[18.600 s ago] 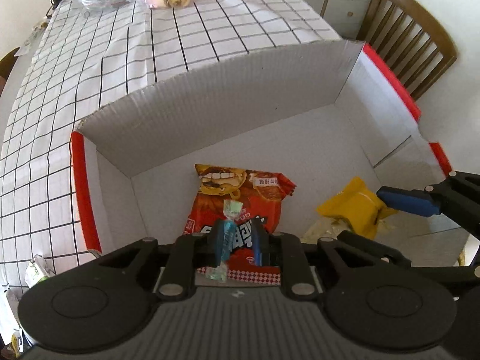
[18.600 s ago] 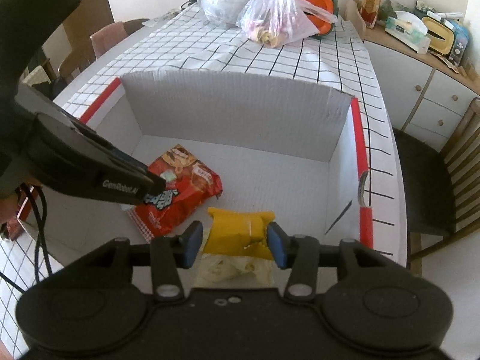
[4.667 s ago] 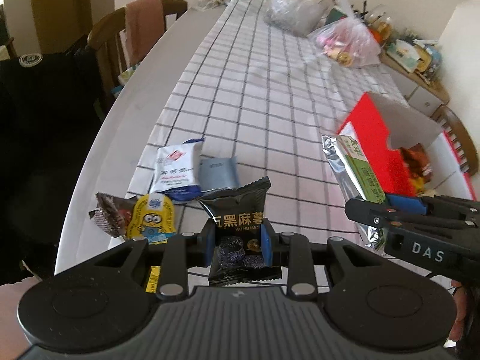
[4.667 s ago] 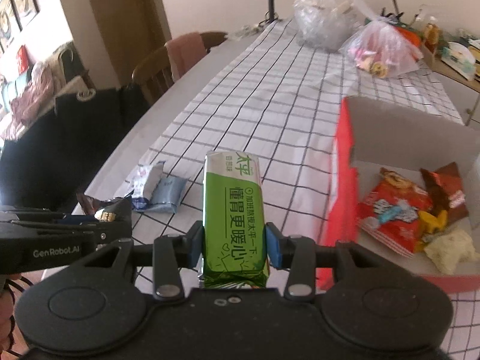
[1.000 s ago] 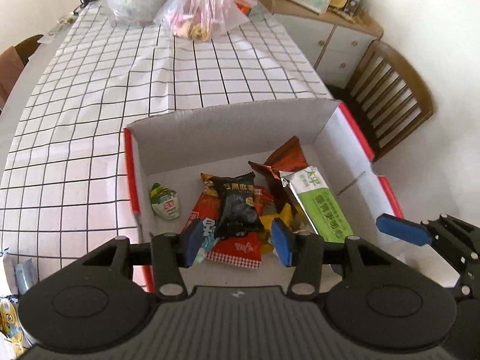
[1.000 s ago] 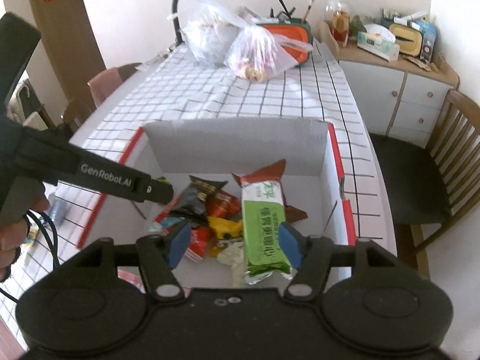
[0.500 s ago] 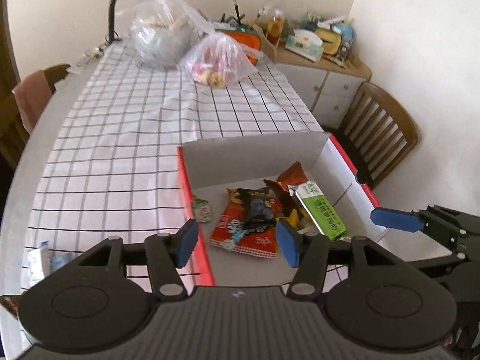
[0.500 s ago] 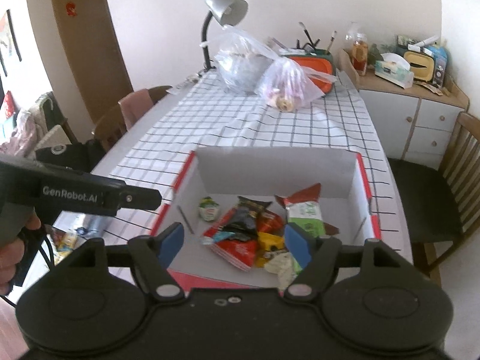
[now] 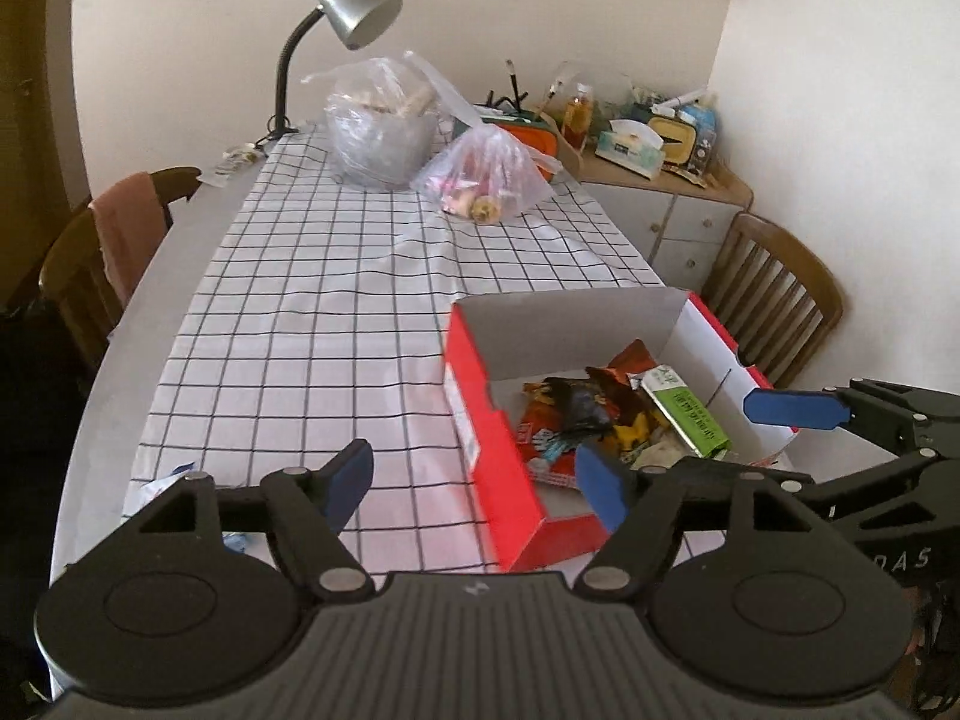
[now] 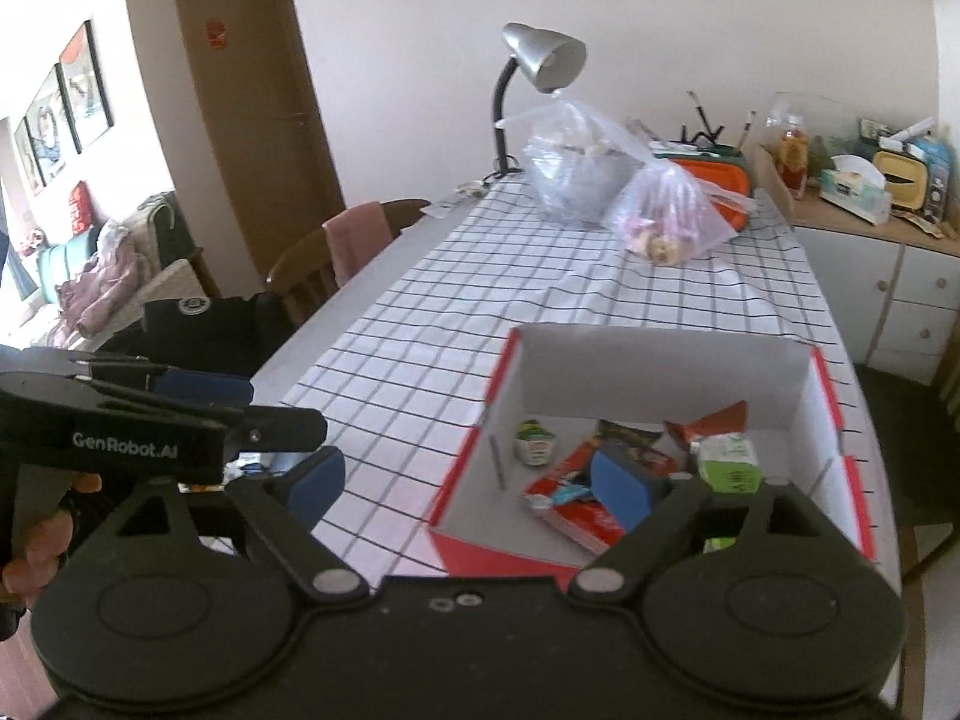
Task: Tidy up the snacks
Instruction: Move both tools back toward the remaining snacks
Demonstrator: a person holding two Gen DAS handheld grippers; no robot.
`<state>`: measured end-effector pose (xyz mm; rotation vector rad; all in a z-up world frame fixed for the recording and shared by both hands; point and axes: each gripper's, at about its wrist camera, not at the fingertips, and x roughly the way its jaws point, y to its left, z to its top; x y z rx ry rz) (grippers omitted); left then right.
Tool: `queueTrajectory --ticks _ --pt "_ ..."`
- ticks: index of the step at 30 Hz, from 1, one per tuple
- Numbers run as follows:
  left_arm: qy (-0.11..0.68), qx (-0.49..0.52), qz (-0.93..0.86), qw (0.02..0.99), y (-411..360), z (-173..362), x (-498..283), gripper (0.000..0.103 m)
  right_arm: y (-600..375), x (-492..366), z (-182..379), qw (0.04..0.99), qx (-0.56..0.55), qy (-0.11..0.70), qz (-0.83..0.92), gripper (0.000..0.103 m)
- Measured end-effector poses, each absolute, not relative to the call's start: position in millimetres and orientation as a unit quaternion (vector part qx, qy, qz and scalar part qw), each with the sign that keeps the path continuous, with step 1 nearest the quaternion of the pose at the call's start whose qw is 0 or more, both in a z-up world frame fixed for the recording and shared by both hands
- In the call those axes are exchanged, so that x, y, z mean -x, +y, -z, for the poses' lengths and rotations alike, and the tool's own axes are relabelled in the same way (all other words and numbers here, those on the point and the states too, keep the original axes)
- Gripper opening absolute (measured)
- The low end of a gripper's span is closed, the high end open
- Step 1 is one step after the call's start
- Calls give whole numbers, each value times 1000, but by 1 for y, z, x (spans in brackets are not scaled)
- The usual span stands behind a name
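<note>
A red box with a white inside (image 9: 474,372) stands on the checked tablecloth and holds several snacks, among them a green packet (image 9: 684,408), a black packet (image 9: 576,402) and a red packet (image 9: 540,438). My left gripper (image 9: 474,480) hangs before the box's near left corner, its jaws opening with nothing between them. In the right wrist view the box (image 10: 474,444) sits at lower right with the green packet (image 10: 729,456) and a small round snack (image 10: 534,444). My right gripper (image 10: 468,486) hovers short of the box, jaws opening and empty.
Loose snack packets (image 9: 168,480) lie near the table's left front edge. A desk lamp (image 9: 354,18) and two plastic bags (image 9: 480,174) stand at the far end. Wooden chairs (image 9: 774,300) flank the table. A hand (image 10: 36,540) holds the left gripper.
Both grippers have pulled back and upward from the box and swung left. Their jaws have spread wider. The black and green packets stay lying in the box.
</note>
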<state>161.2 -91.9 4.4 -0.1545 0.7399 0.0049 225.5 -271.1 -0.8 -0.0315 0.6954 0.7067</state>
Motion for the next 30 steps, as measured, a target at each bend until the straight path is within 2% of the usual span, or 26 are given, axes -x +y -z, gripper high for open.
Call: queueTrajectory --ticks 8,13,30 --pt "356 75 -22 931 -53 7 -134 76 -235 -214 9 872 14 339 -354 103" --pt "348 81 -37 933 -24 16 -116 81 -207 -205 19 868 21 347 -356 103" --pt "387 95 -95 912 82 59 -88 82 -108 -213 57 849 56 386 -357 103"
